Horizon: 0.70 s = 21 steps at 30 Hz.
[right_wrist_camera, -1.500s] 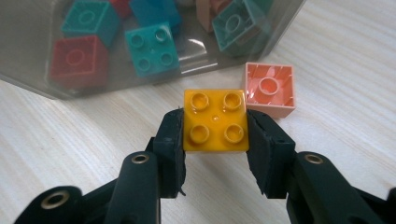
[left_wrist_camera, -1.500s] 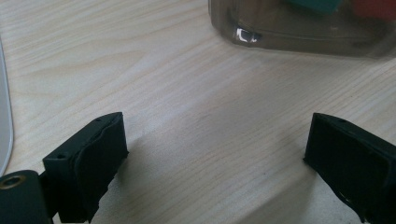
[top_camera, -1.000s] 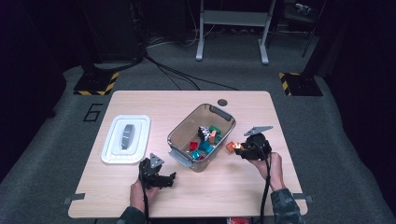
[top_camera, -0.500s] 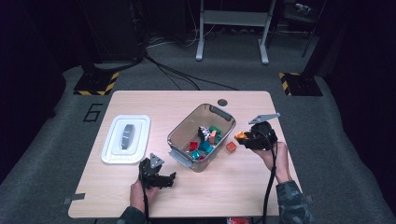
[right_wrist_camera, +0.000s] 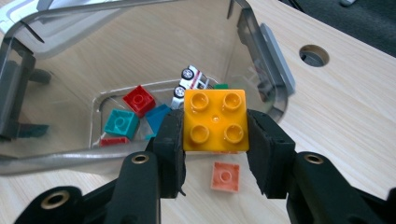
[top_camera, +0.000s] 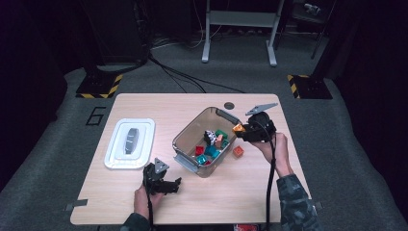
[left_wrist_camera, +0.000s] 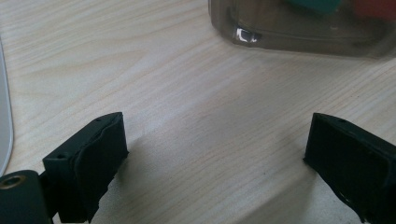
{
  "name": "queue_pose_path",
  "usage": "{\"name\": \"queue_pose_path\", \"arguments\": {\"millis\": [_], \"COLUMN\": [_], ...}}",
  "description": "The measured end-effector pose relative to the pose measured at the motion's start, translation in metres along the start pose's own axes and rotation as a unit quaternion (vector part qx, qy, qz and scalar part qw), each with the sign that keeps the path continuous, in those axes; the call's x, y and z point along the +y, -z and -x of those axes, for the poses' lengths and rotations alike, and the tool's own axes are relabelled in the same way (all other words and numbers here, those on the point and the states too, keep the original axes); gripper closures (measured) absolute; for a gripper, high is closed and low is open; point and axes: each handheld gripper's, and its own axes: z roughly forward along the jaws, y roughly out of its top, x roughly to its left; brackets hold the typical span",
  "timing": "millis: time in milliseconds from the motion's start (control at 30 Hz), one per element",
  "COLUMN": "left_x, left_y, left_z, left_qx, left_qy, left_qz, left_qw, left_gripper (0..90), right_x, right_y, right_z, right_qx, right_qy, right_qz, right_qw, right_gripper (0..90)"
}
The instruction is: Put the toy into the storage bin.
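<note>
My right gripper [top_camera: 242, 130] is shut on a yellow four-stud brick [right_wrist_camera: 215, 120] and holds it in the air at the right rim of the clear grey bin [top_camera: 185, 132], studs facing the camera. Inside the bin [right_wrist_camera: 261, 42] lie a red brick [right_wrist_camera: 139, 99], a teal brick [right_wrist_camera: 121, 122], a white toy car [right_wrist_camera: 189, 84] and several other bricks. A salmon brick [right_wrist_camera: 225, 176] lies on the table below the held one, outside the bin [top_camera: 237, 151]. My left gripper [top_camera: 169, 185] rests open near the table's front edge, nothing between its fingers [left_wrist_camera: 93, 158].
A white tray [top_camera: 115, 154] with a grey object [top_camera: 131, 139] in it sits at the left of the table. A round hole [top_camera: 229, 105] is cut in the tabletop behind the bin. The bin's near corner [left_wrist_camera: 303, 32] stands just ahead of my left gripper.
My right gripper has risen from the table beside the bin and moved toward the bin's rim with the yellow brick in it. The left gripper has kept still.
</note>
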Motion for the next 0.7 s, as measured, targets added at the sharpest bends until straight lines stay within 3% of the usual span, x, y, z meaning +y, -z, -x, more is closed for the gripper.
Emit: {"name": "queue_pose_path", "arguments": {"millis": [367, 700], "left_x": [0.0, 0.0], "left_y": [0.0, 0.0], "left_z": [0.0, 0.0], "left_qx": [0.0, 0.0], "left_qy": [0.0, -0.001], "left_qz": [0.0, 0.0], "left_qw": [1.0, 1.0], "left_gripper": [5.4, 5.4], "right_x": [0.017, 0.016], "right_y": [-0.032, -0.04], "right_z": [-0.011, -0.013], "right_qx": [0.017, 0.022], "right_qy": [0.013, 0.014], "right_qz": [-0.031, -0.055], "right_qw": [0.9993, 0.9981], "right_gripper": [58.8, 58.5]}}
